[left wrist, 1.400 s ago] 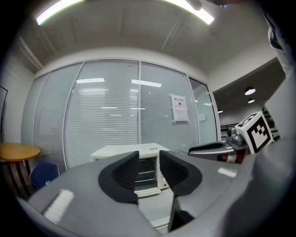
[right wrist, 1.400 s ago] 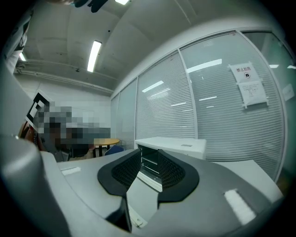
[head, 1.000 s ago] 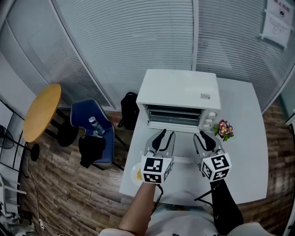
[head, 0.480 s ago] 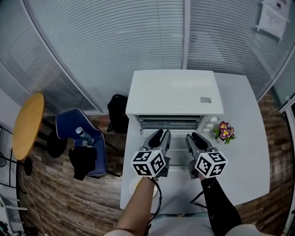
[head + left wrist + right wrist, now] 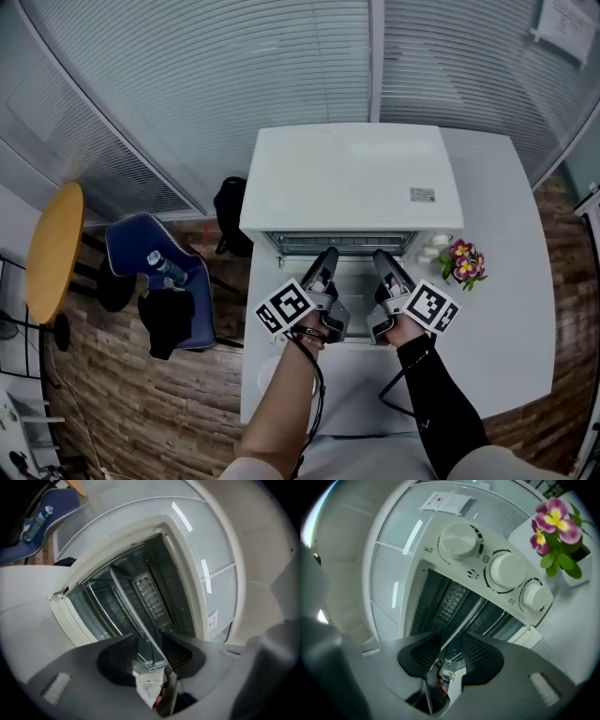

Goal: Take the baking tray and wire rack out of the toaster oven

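Both grippers are pointing level into the open mouth of the one white boxy toaster oven, so the grasp seems to be pending. The left gripper is hanging released. The right gripper has just been opening its jaws, and its pads are pressing nothing. One silver wire rack is sitting inside, dead ahead, with its front bar lining up with each gap. The baking tray isn't distinguishable. The likely next move is closing on that bar and drawing it out flat. Three white knobs and one purple-flowered pot are sitting right of the right gripper.
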`<state>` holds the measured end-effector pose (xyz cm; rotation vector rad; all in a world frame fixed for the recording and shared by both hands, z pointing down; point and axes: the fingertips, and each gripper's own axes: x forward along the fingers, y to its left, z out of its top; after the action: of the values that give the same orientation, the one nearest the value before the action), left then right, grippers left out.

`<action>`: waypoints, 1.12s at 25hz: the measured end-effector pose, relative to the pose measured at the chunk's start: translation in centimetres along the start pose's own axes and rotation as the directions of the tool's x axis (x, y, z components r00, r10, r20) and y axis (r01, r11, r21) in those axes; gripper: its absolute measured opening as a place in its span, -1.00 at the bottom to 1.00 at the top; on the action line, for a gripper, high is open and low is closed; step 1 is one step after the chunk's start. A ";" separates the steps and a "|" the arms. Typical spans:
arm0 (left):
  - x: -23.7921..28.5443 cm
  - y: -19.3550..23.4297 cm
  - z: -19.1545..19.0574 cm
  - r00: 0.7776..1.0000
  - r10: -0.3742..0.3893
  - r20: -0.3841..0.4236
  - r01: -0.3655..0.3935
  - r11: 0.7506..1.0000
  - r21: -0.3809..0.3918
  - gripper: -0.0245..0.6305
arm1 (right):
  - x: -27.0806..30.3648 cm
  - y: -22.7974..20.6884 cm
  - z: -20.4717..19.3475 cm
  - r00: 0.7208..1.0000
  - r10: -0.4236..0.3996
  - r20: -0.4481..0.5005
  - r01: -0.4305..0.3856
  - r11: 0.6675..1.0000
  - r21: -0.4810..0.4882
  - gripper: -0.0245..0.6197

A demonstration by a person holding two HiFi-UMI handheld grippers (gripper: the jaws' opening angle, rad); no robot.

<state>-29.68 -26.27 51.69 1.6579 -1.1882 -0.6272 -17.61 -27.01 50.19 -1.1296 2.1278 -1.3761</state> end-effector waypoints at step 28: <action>6.7 5.0 5.1 0.977 0.033 0.209 0.051 0.922 -0.384 -0.31 | 6.9 -4.5 3.7 0.976 -0.046 0.211 -0.028 0.941 0.337 -0.58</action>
<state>-33.36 -34.75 54.98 1.2839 -1.1177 -0.9974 -17.40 -35.50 53.28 -1.0921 1.6580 -1.4781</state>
